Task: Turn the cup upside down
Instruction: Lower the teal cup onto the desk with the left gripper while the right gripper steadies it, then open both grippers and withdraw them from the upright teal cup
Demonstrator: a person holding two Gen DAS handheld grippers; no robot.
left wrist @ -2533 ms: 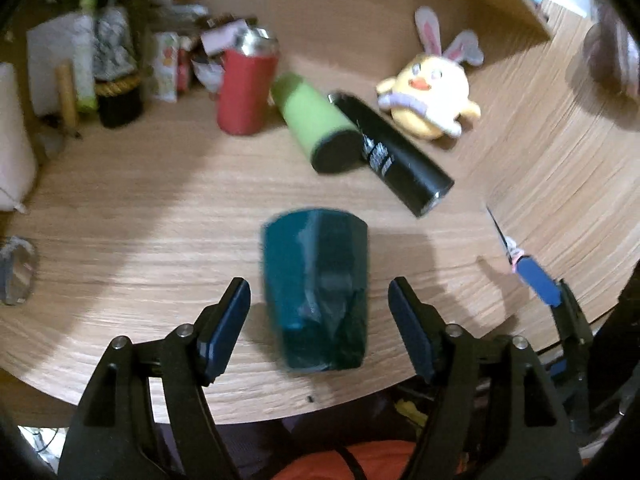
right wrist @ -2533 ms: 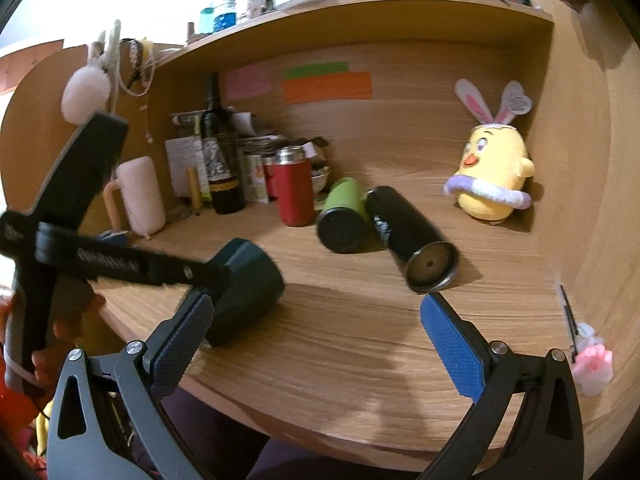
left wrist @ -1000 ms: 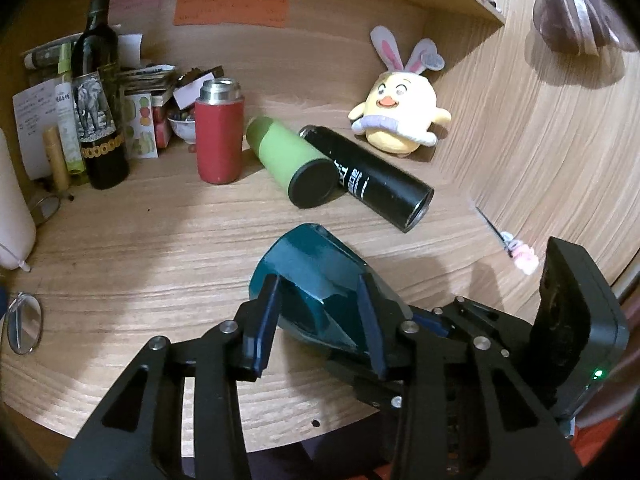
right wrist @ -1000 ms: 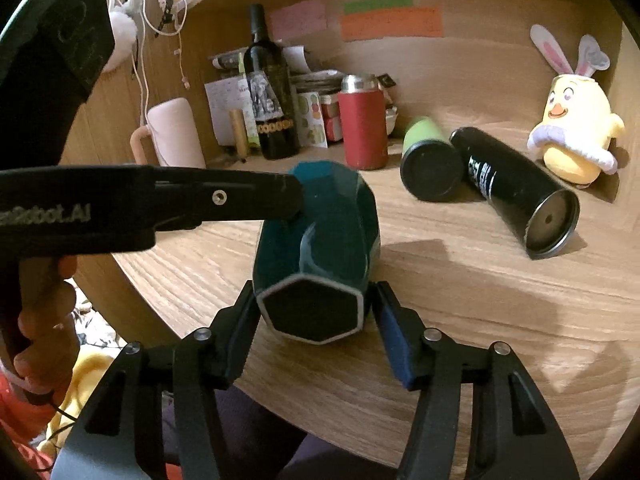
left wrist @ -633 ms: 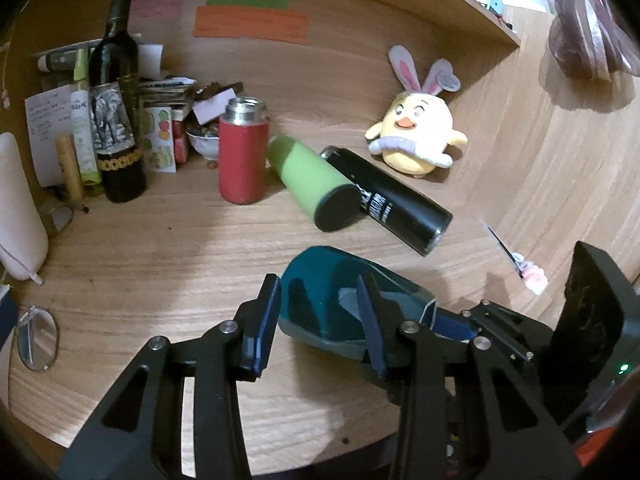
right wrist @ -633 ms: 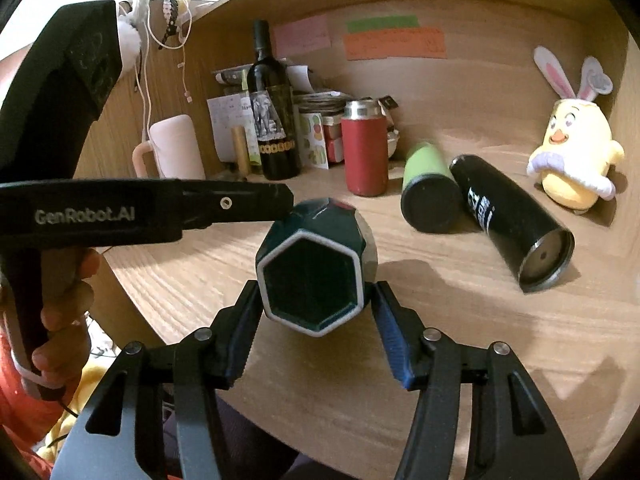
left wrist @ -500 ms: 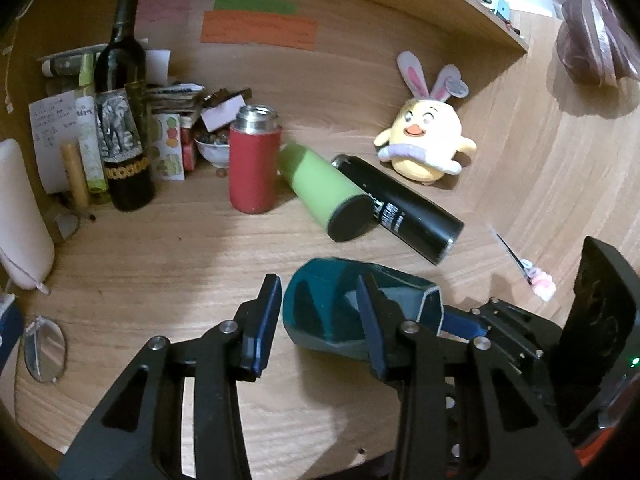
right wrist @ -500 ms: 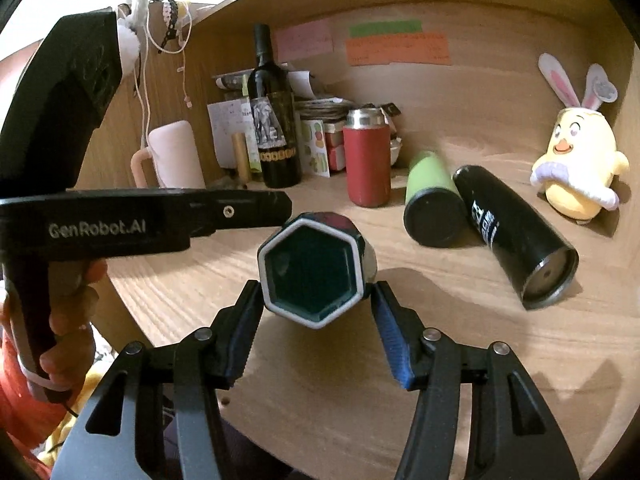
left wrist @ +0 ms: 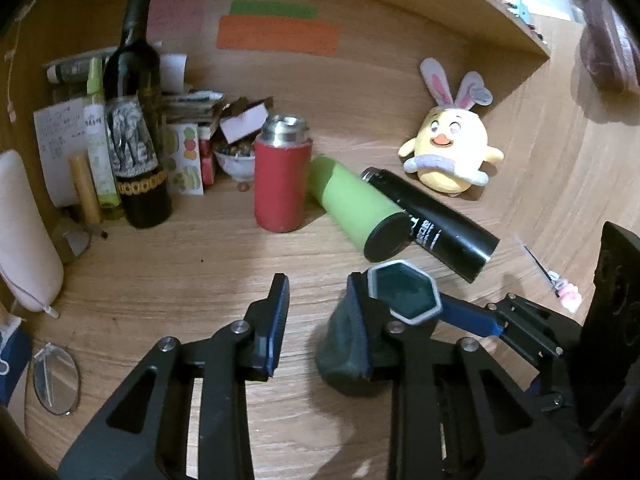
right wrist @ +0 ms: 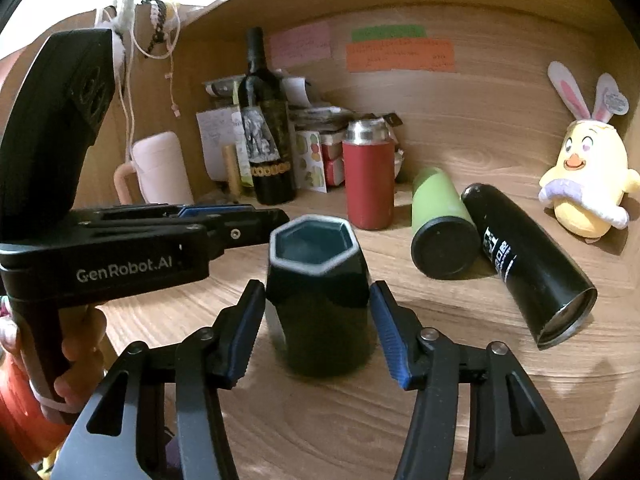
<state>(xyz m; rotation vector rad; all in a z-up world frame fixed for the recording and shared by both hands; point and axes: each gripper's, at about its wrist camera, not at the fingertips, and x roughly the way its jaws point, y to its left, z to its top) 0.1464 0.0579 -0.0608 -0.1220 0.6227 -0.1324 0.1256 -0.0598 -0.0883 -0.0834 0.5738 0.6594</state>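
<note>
The dark teal hexagonal cup (right wrist: 318, 300) stands on the wooden desk with its hexagonal end up. My right gripper (right wrist: 316, 322) has its fingers on both sides of the cup, with a small gap showing at each side. In the left wrist view the cup (left wrist: 384, 320) sits to the right of my left gripper (left wrist: 320, 324), outside its right finger. The left gripper is open and holds nothing. The right gripper's blue finger (left wrist: 468, 316) shows beside the cup. The left gripper's body (right wrist: 140, 252) is to the cup's left in the right wrist view.
A green bottle (left wrist: 356, 208) and a black bottle (left wrist: 436, 220) lie on the desk behind the cup. A red flask (left wrist: 282, 184), a wine bottle (left wrist: 138, 120), boxes and a yellow plush chick (left wrist: 448, 152) stand at the back. A pink mug (right wrist: 160, 168) is on the left.
The cup turned from lying on its side in both grippers to standing on the desk. My left gripper let go of it and now sits to its left. The right jaws have loosened.
</note>
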